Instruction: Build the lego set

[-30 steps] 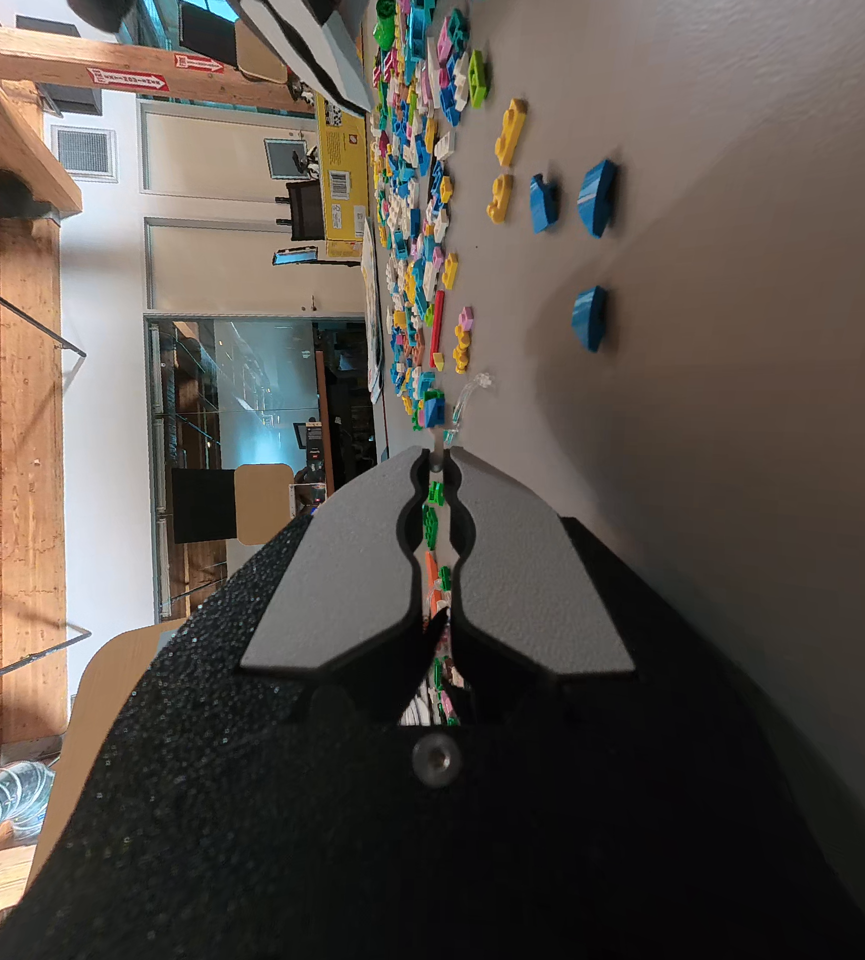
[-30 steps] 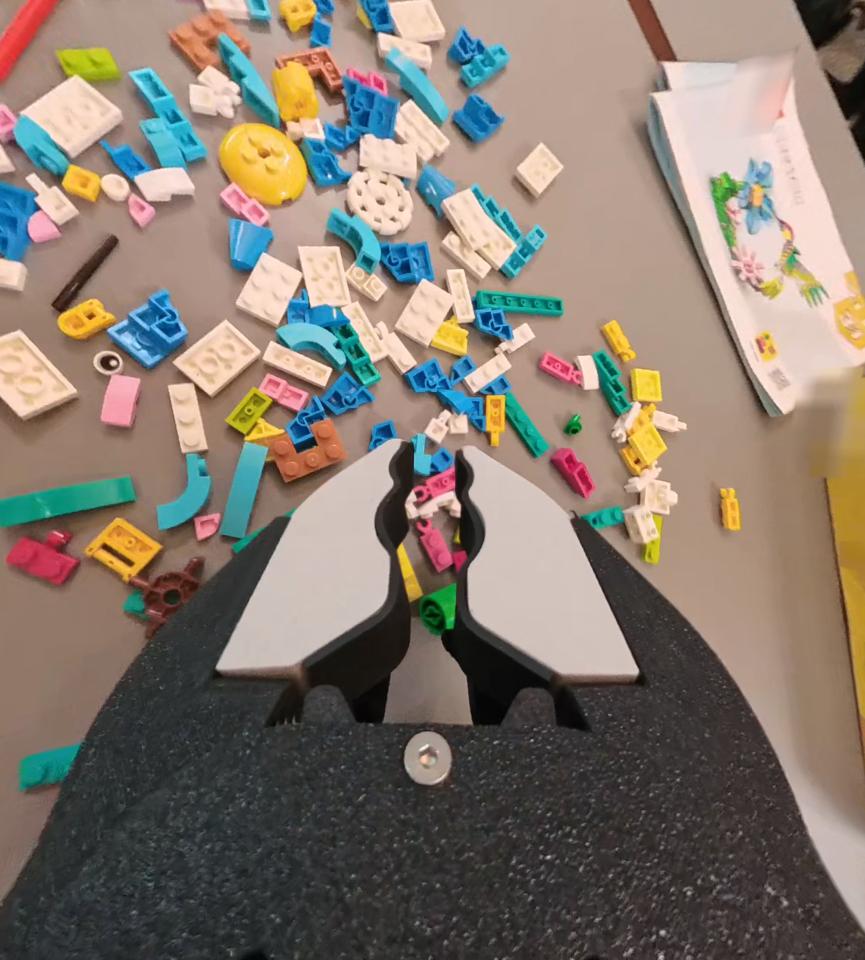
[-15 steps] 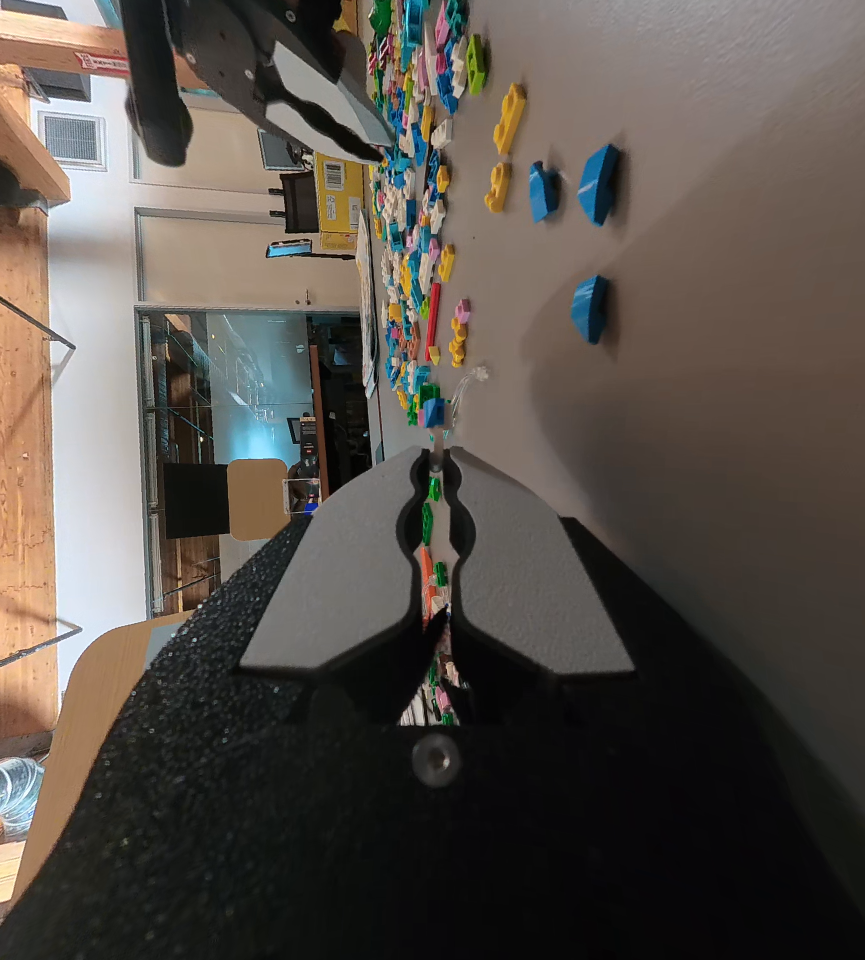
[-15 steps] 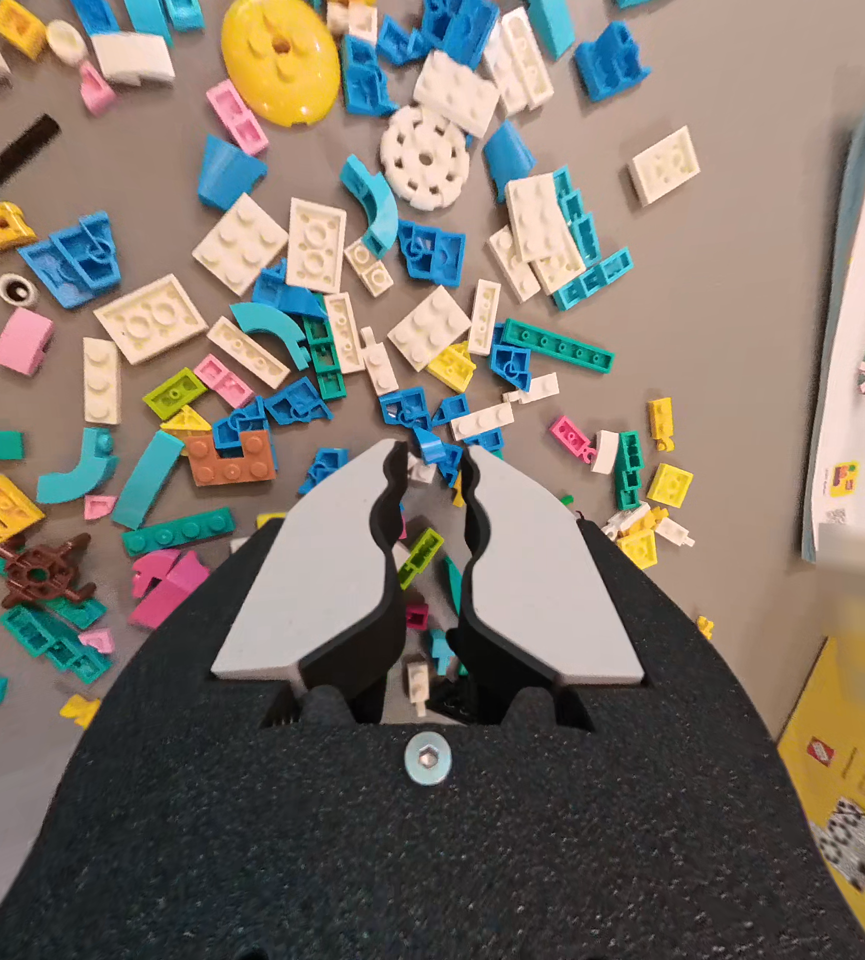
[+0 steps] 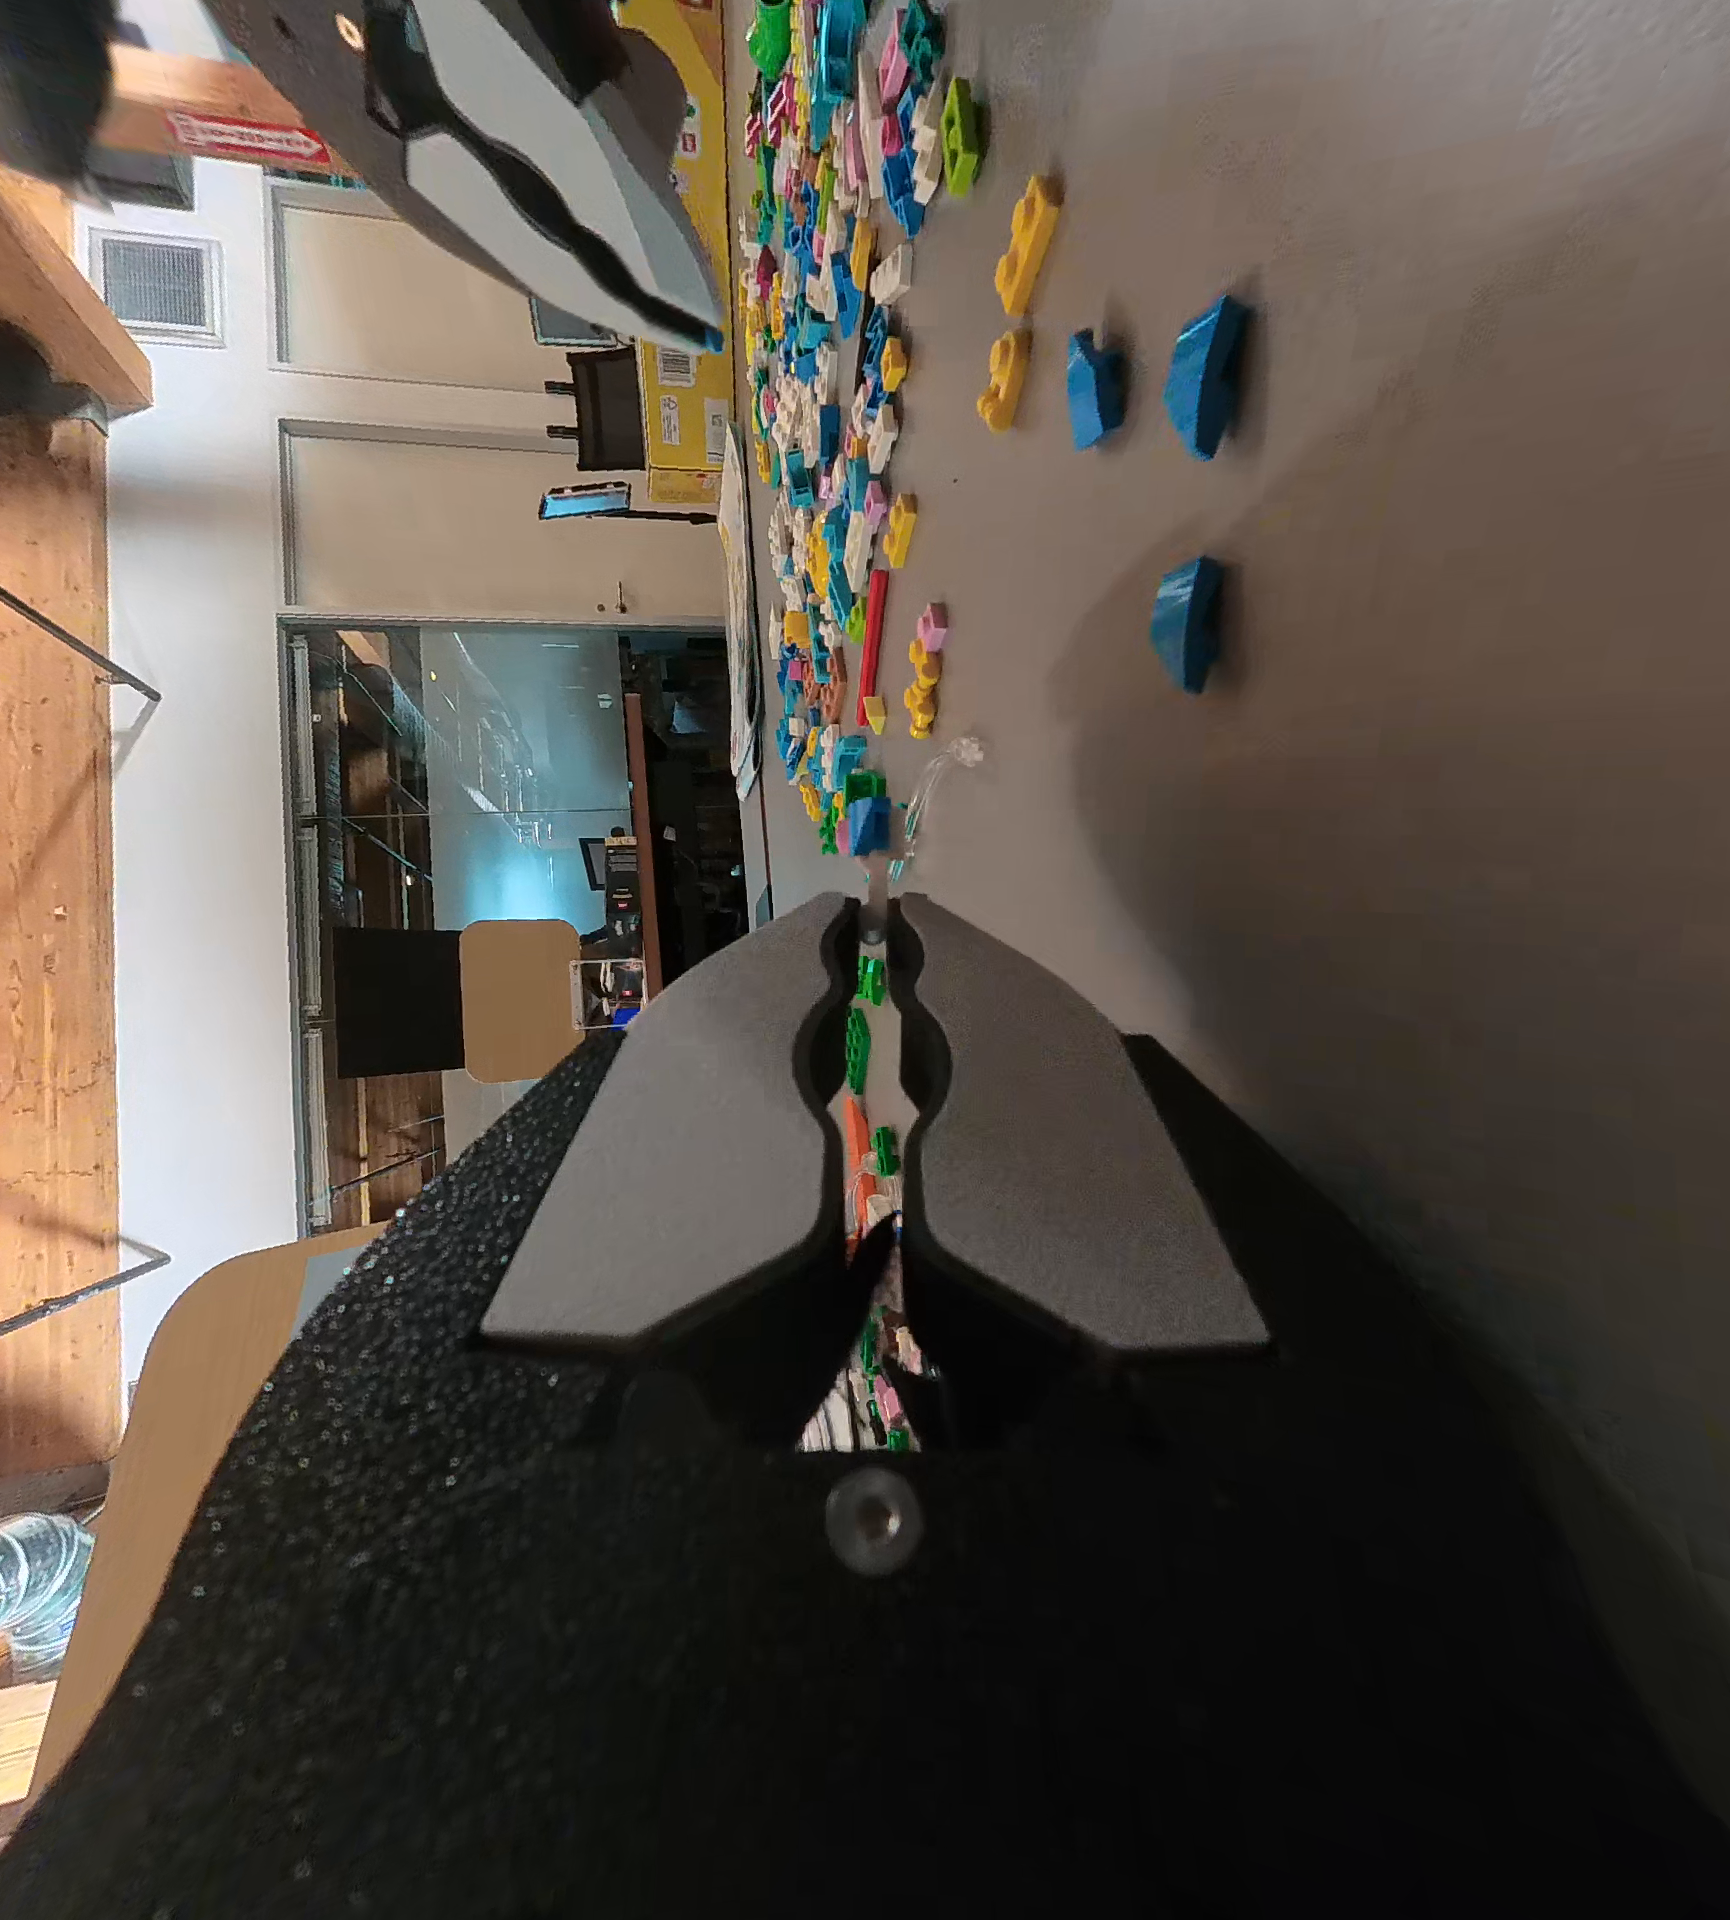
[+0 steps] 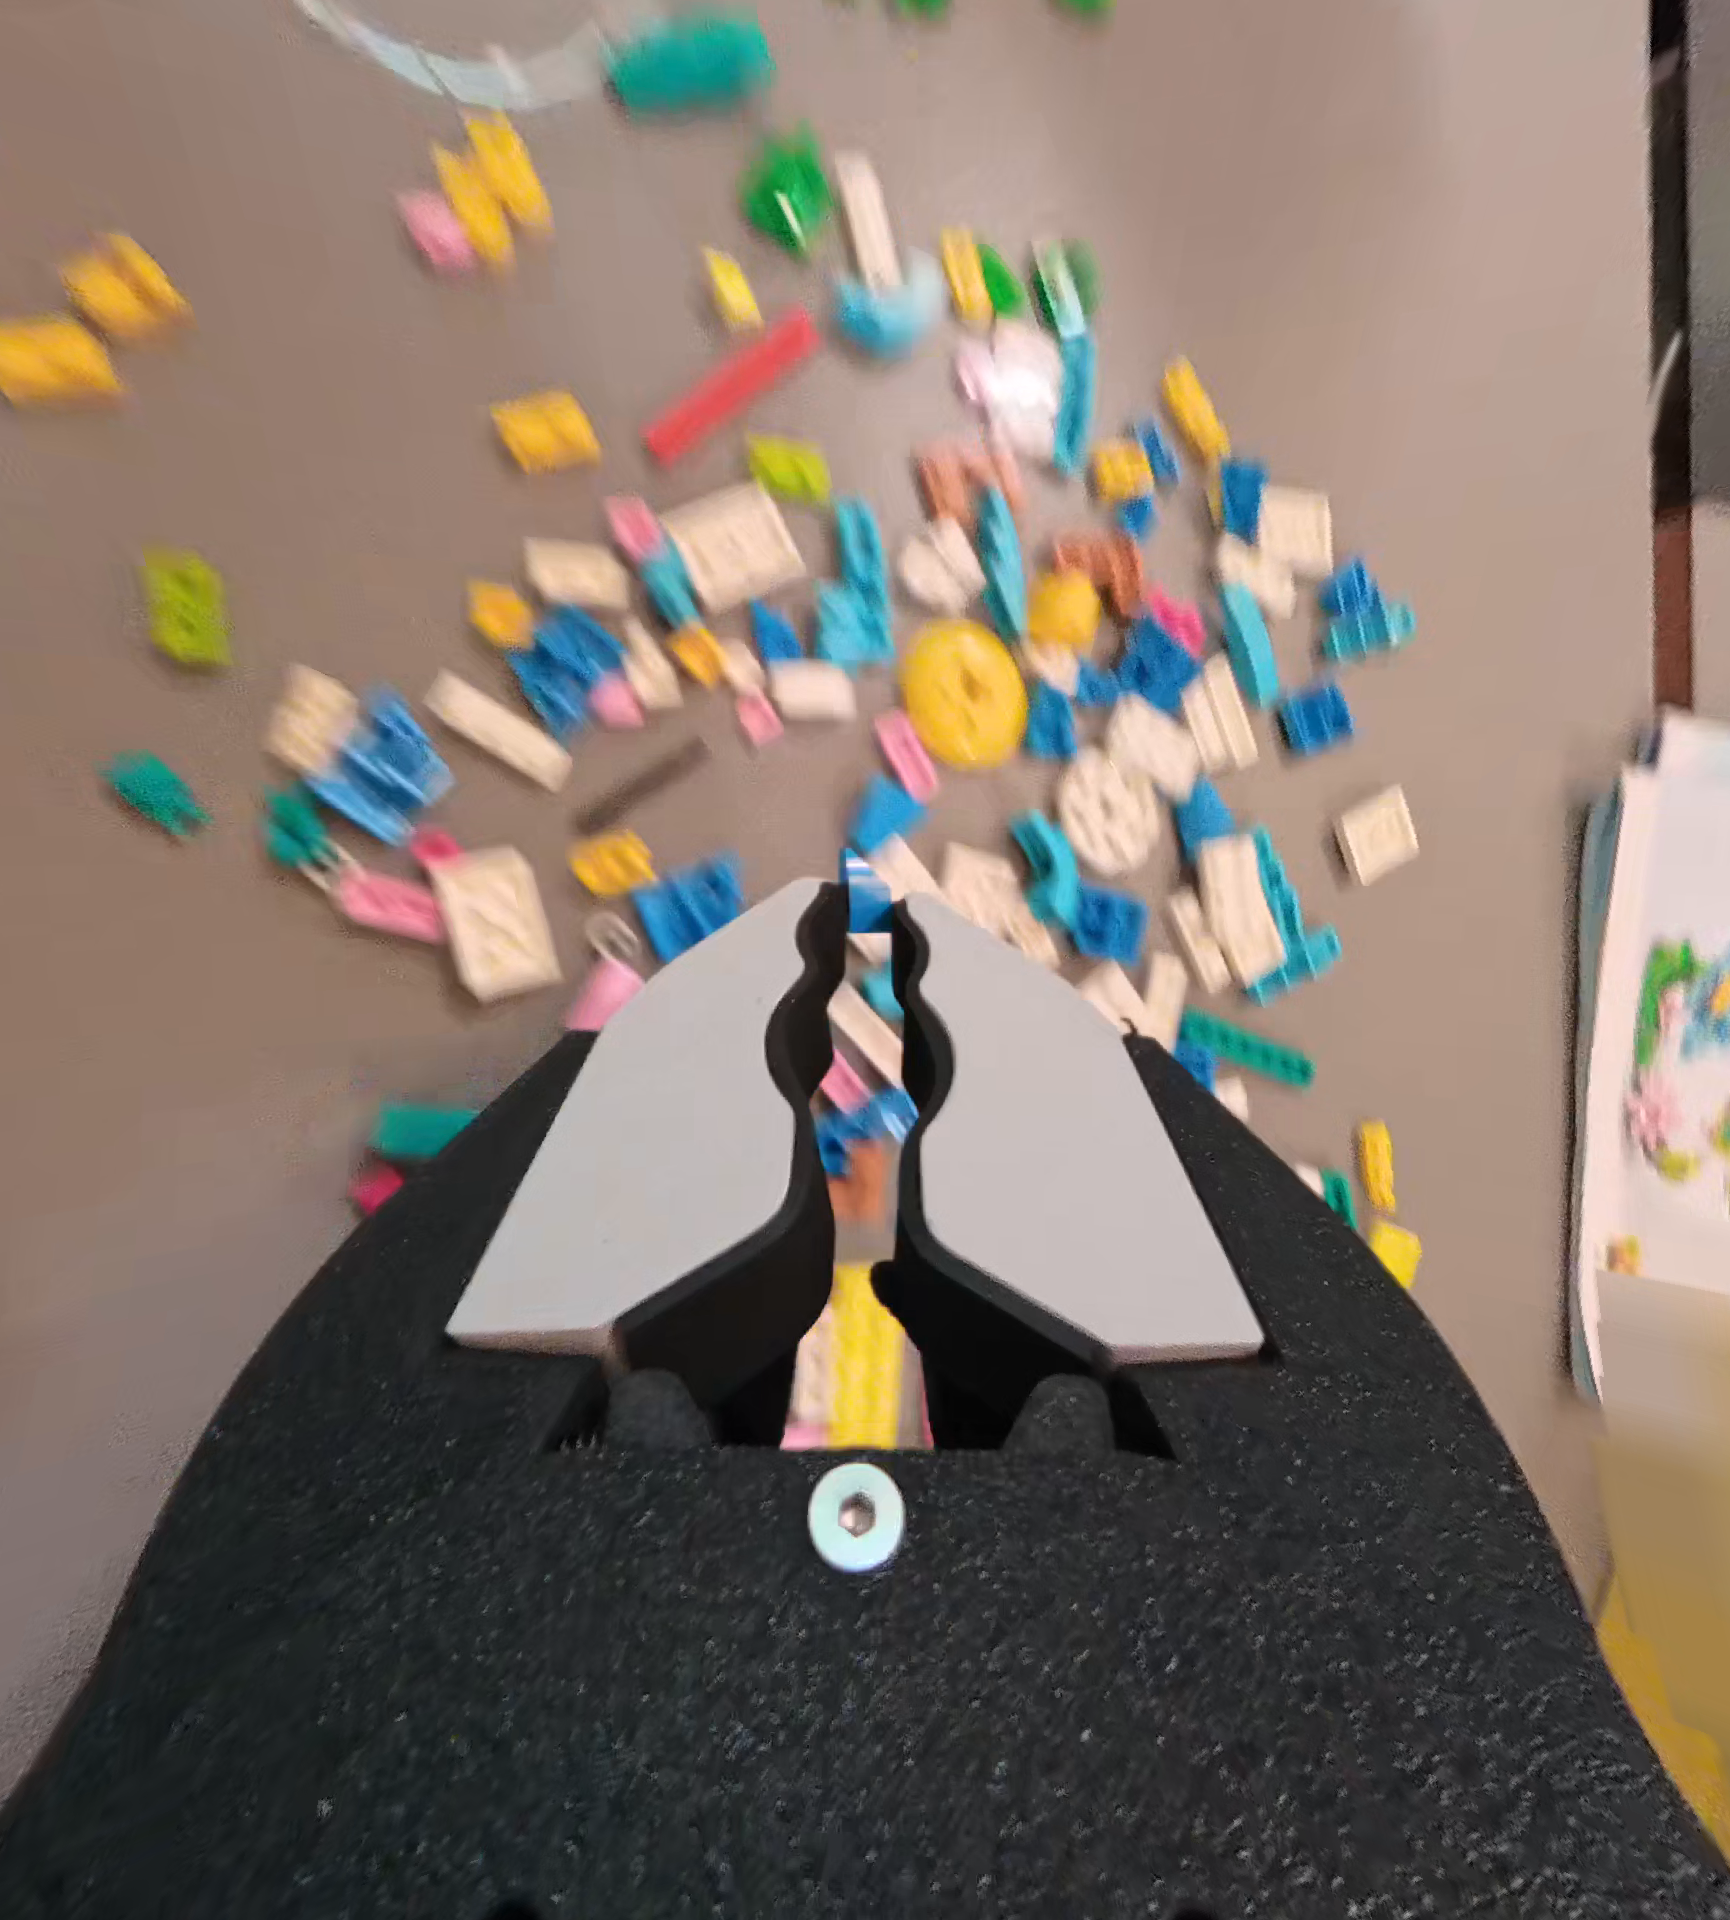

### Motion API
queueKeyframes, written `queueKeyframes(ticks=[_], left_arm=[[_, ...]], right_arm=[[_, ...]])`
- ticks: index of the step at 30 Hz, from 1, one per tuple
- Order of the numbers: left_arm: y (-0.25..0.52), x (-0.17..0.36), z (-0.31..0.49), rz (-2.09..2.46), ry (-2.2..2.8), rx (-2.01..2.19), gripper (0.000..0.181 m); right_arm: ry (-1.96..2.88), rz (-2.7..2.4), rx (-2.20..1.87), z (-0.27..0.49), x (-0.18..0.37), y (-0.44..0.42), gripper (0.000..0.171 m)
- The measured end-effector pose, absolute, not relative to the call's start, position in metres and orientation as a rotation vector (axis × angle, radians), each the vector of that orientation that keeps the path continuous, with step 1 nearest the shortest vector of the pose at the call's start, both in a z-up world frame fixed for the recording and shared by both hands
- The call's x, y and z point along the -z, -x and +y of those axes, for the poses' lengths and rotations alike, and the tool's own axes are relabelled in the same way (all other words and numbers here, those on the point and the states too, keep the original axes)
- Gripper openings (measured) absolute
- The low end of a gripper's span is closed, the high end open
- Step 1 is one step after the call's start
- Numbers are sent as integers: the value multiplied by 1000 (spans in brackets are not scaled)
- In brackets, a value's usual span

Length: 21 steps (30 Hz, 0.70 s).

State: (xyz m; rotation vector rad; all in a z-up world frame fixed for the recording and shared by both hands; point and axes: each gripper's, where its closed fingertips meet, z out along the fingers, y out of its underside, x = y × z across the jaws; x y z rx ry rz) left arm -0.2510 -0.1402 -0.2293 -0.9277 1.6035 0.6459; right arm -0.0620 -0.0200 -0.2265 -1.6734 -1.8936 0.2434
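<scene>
Build barely begun: no assembled model is seen.

Loose bricks (image 6: 965,686) are scattered over the bench (image 6: 165,1039); the right hand-held gripper (image 6: 866,899) is clamped on a small blue piece (image 6: 863,902), the left hand-held gripper (image 5: 873,912) nearly closed, nothing seen held.

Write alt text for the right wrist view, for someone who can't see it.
The right gripper pinches a small blue piece between its fingertips, lifted above a grey table strewn with blurred, colourful lego pieces. An open instruction booklet lies at the right edge.
</scene>
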Motion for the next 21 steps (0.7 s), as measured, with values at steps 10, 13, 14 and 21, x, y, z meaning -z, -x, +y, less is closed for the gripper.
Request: queueKeyframes(ticks=[10, 13, 14, 21], left_arm=[[250, 227, -142, 1599, 917, -645, 4], [250, 227, -142, 1599, 915, -642, 4], [250, 227, -142, 1598, 913, -642, 4], [249, 227, -143, 1598, 911, -640, 4]], right_arm=[[1444, -1964, -446, -150, 248, 188, 7], [1447, -1958, -470, -155, 249, 199, 7], [1452, -1949, -483, -156, 248, 202, 7], [1491, -1904, -497, -159, 246, 217, 7]])
